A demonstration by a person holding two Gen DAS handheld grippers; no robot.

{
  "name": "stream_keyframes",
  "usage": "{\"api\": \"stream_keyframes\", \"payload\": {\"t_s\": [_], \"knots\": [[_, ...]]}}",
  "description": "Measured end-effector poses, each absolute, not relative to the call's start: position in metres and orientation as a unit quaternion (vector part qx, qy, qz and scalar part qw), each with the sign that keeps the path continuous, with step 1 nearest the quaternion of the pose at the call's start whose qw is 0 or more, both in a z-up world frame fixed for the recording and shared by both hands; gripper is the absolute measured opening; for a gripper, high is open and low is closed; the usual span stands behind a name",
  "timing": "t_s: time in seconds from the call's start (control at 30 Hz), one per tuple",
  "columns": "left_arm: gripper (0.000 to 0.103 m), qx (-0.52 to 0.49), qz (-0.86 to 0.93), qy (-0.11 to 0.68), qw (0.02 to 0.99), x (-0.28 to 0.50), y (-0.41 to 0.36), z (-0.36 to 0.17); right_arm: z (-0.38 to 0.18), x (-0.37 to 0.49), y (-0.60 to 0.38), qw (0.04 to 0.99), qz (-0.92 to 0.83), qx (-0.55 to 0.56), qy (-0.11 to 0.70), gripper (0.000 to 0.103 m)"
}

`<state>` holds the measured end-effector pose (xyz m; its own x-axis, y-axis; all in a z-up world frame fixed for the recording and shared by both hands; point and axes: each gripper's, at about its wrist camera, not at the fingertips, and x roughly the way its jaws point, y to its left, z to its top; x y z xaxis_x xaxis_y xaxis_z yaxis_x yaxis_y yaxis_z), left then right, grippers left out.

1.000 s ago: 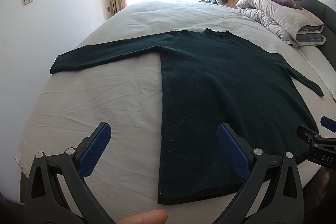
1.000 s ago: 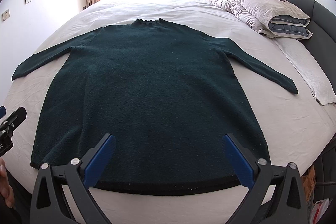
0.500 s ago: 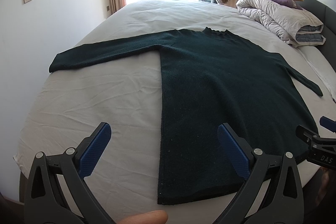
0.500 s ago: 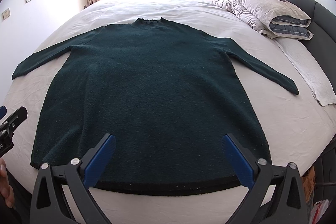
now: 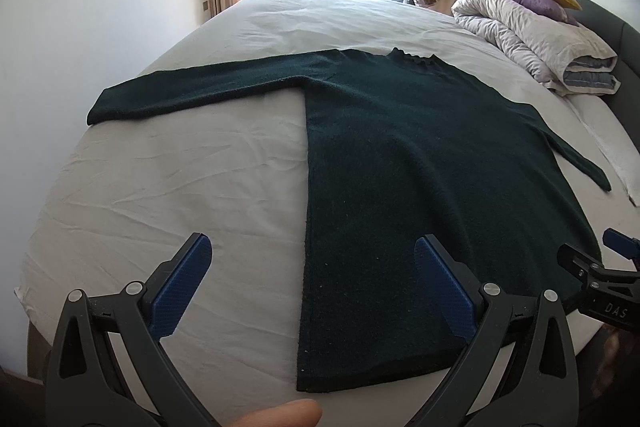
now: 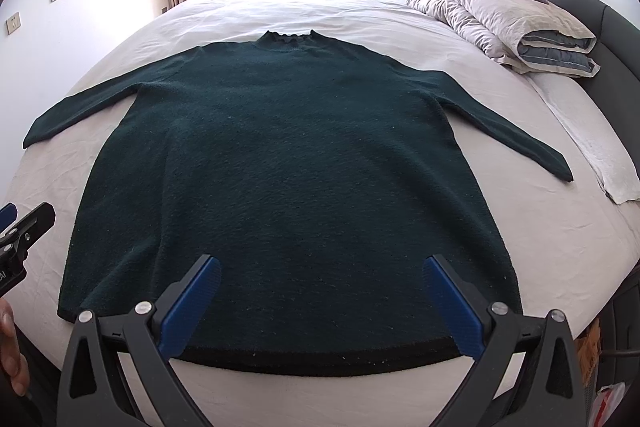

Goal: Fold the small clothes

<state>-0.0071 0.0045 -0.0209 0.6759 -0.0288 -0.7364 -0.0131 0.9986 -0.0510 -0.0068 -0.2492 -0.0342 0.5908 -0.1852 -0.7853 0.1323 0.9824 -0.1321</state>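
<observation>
A dark green knit sweater [image 6: 288,163] lies flat on the white bed, front up, both sleeves spread out, collar at the far end. It also shows in the left wrist view [image 5: 420,163]. My left gripper [image 5: 312,263] is open and empty above the sweater's near left hem corner. My right gripper [image 6: 322,279] is open and empty above the middle of the near hem. Each gripper shows at the edge of the other's view: the right gripper [image 5: 600,287] and the left gripper [image 6: 20,235].
The white bed sheet [image 5: 180,179] is wrinkled. A rolled duvet [image 6: 500,19] with yellow and purple pillows lies at the far right by the dark headboard. A white towel [image 6: 592,143] lies at the right. The bed's near edge is just below the hem.
Both grippers have edged slightly forward and up over the bed. The sweater has not moved and the jaws stay open.
</observation>
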Motion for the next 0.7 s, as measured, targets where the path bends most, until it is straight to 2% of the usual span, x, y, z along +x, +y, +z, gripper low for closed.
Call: {"api": "stream_keyframes", "payload": {"t_s": [0.27, 0.47, 0.57, 0.67, 0.7], "knots": [[0.103, -0.079, -0.026, 0.409, 0.909, 0.010, 0.027, -0.032, -0.041, 0.008, -0.243, 0.886, -0.079, -0.039, 0.455, 0.103], [0.103, -0.136, -0.056, 0.399, 0.905, 0.039, 0.073, -0.036, -0.036, 0.040, -0.230, 0.893, -0.047, -0.043, 0.445, 0.103], [0.103, -0.175, -0.047, 0.416, 0.891, 0.061, 0.112, -0.044, -0.035, 0.065, -0.216, 0.898, -0.020, -0.052, 0.435, 0.103], [0.103, -0.238, -0.014, 0.394, 0.888, 0.086, 0.169, -0.048, -0.037, 0.093, -0.202, 0.900, 0.007, -0.054, 0.431, 0.102], [0.103, -0.264, -0.005, 0.381, 0.886, 0.095, 0.191, -0.050, -0.039, 0.106, -0.198, 0.900, 0.020, -0.044, 0.434, 0.098]]}}
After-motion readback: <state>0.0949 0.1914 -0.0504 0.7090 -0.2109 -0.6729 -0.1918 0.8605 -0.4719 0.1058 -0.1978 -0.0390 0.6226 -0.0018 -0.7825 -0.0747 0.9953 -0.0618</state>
